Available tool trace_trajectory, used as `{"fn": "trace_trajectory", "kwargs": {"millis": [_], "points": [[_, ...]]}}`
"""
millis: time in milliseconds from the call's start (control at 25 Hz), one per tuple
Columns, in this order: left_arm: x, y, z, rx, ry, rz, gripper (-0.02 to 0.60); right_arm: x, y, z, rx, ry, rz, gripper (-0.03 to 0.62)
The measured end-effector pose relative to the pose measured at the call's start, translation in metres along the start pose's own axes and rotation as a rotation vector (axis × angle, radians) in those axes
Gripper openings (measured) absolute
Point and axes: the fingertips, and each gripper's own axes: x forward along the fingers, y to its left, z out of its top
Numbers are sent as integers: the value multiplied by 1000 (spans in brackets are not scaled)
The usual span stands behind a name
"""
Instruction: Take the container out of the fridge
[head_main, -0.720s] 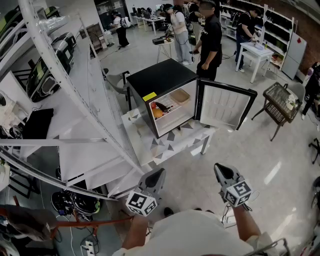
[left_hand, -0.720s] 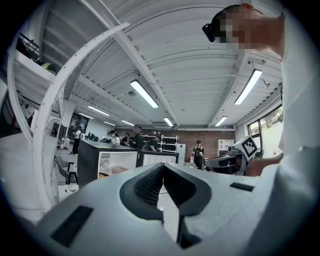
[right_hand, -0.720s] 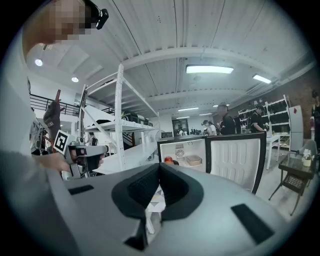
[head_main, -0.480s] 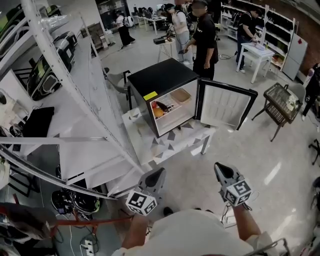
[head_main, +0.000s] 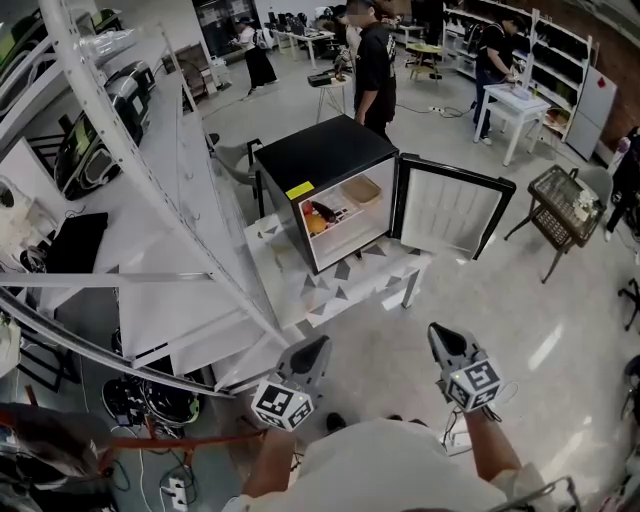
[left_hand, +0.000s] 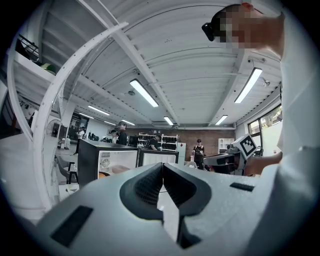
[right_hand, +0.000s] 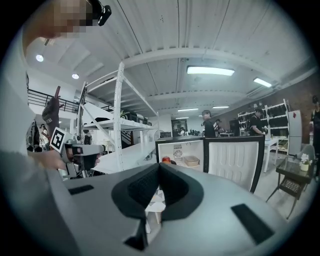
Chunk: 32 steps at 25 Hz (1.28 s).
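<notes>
Walking now, the person in black (head_main: 373, 60) behind the fridge (head_main: 325, 160) is drifting away from its open door (head_main: 445, 212) toward the back of the room, while both claws are holding where they were. The fridge is sitting on a low counter (head_main: 335, 290) with a triangle-patterned top, and its door is hanging wide open to the right. Inside, the tan container (head_main: 361, 190) is resting on the upper shelf, on the side nearest the door, with orange and dark items (head_main: 316, 220) lying lower and further from the door.

Well in front of the fridge, the left claw (head_main: 320, 345) is pointing level, pads pressed together and holding nothing. The right claw (head_main: 438, 335) is doing the same, dipping slightly.

A white rack (head_main: 190, 200) is crowding the fridge's left side, one slanted rail running down to just beside the left claw. Past the open door a wicker side table (head_main: 560, 205) is standing, with a white table (head_main: 510, 100) behind it. Glossy grey floor (head_main: 500, 310) is stretching between claws and counter, in a busy workshop with more people at the back.
</notes>
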Motion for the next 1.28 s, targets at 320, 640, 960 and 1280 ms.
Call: {"fn": "trace_trajectory", "kwargs": {"millis": [320, 640, 960, 1280], "points": [[8, -13, -4, 12, 11, 23, 5, -4, -13, -4, -1, 10, 22, 6], [22, -38, -12, 9, 20, 68, 5, -15, -39, -11, 7, 12, 67, 6], [35, -69, -24, 2, 33, 122, 5, -29, -68, -27, 27, 24, 110, 6], [42, -70, -30, -4, 54, 153, 5, -22, -83, -30, 41, 28, 125, 6]]}}
